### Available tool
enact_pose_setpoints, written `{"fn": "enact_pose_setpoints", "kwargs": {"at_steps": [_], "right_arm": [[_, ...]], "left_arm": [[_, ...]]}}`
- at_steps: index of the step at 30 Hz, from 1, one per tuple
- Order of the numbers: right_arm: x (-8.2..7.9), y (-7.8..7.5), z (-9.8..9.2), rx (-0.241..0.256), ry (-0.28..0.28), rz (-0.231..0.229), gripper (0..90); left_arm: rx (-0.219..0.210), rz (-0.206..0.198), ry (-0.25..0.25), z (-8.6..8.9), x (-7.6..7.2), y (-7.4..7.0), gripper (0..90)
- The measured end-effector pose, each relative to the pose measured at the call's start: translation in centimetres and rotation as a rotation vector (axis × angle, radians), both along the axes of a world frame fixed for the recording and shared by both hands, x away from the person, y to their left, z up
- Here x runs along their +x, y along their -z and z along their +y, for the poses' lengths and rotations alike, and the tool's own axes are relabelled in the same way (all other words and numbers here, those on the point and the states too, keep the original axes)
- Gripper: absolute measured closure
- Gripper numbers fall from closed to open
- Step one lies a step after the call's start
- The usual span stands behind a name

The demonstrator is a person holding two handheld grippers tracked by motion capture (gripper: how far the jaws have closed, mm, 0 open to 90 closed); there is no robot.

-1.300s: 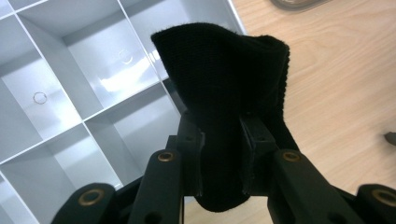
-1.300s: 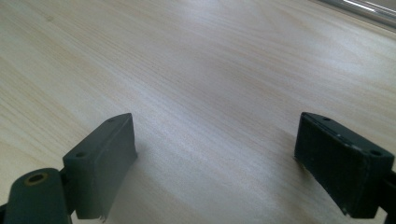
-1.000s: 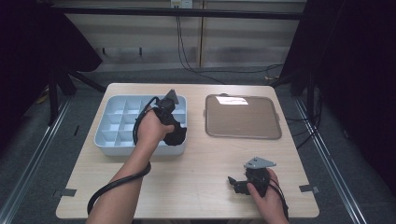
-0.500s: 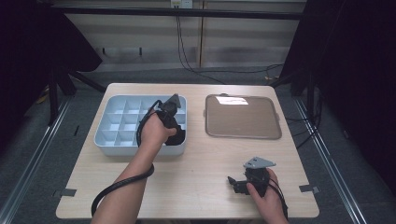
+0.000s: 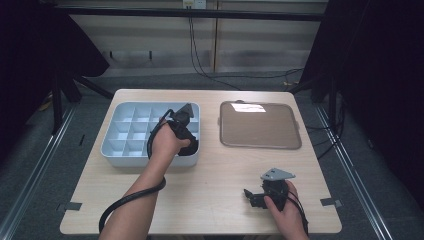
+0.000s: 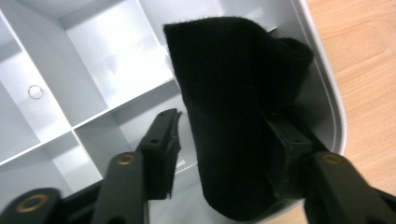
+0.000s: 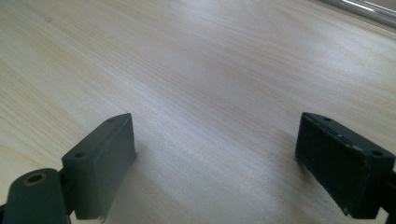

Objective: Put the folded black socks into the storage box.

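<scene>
Resting near me: my right gripper (image 5: pixel 256 196) lies on the wooden table (image 5: pixel 210 200), jaws spread wide, nothing between them.
Left gripper (image 6: pixel 219 140): jaws parted, black cloth (image 6: pixel 233 107) hanging between them; it touches one jaw, but I cannot tell whether it is pinched.
Beneath it: compartmented grey tray (image 5: pixel 125 132), cloth over its corner cell.
Farther right: brown tray (image 5: pixel 260 125), well apart.

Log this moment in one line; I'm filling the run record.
left gripper: open, black cloth between jaws, over divided tray | right gripper: open, low over table
</scene>
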State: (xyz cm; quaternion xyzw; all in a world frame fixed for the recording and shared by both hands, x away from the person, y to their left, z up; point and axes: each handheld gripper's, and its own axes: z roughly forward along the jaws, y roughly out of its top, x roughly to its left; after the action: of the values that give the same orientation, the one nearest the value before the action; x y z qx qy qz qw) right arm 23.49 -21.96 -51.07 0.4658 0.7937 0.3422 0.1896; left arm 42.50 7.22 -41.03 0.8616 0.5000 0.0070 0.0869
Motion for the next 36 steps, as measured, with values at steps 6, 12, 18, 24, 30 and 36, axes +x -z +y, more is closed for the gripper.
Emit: {"fn": "enact_pose_setpoints", "kwargs": {"at_steps": [6, 12, 18, 24, 30, 36], "right_arm": [[0.0, 0.0, 0.0, 0.002, 0.0, -0.001, 11.4], [0.0, 0.0, 0.0, 0.002, 0.001, -0.001, 11.4], [0.0, 0.0, 0.0, 0.002, 0.0, -0.001, 11.4], [0.0, 0.0, 0.0, 0.002, 0.001, -0.001, 11.4], [0.0, 0.0, 0.1, 0.004, 0.005, 0.004, 11.4], [0.0, 0.0, 0.1, 0.004, 0.004, 0.003, 11.4]], "left_arm": [[-0.016, 0.018, -0.02, 0.3, 0.0, -0.5, 44.2], [-0.038, 0.013, -0.021, 0.4, 0.1, -1.4, 41.4], [-0.043, 0.012, -0.031, 0.4, 0.2, -2.9, 41.6], [-0.04, 0.007, -0.032, 0.5, 0.3, -4.4, 44.3], [-0.046, -0.007, -0.007, 0.6, 0.5, -5.4, 51.0], [-0.042, -0.007, -0.001, 0.3, 0.5, -5.5, 59.7]]}}
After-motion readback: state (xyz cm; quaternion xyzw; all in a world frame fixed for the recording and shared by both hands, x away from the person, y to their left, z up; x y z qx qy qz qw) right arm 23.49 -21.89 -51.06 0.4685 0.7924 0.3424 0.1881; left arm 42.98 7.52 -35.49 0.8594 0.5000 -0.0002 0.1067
